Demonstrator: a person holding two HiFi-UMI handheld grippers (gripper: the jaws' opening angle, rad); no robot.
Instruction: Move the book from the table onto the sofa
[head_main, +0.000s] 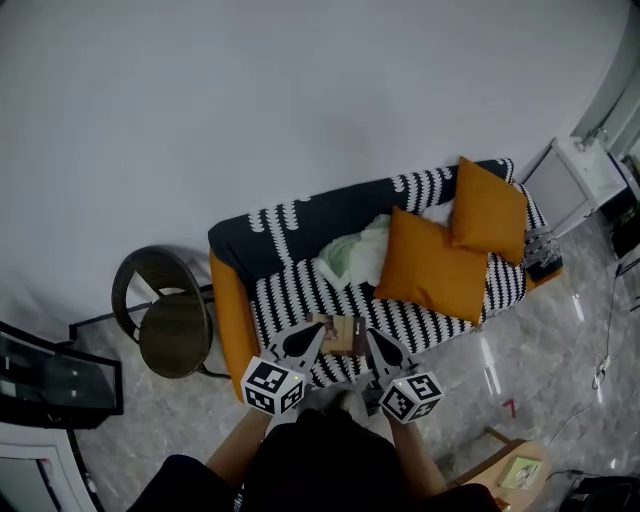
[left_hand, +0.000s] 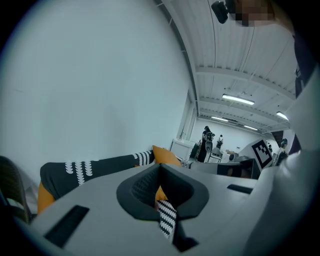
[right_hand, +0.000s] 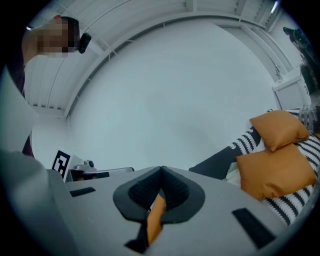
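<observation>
My left gripper (head_main: 316, 331) and right gripper (head_main: 373, 337) are both closed and empty. The book (head_main: 342, 335) lies between their tips at the front edge of the sofa (head_main: 330, 210). Cushions (head_main: 430, 265) are at 2 o'clock and bare floor (head_main: 540, 360) at 4.

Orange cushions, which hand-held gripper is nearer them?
Right. The right hand-held gripper sits below-left of the orange cushions; the left hand-held gripper is farther left, past the book.

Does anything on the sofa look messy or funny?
Only a little: a pale cloth lies crumpled on the sofa beside two orange cushions that sit crookedly, one overlapping the other. The book lies near the seat's front edge.
</observation>
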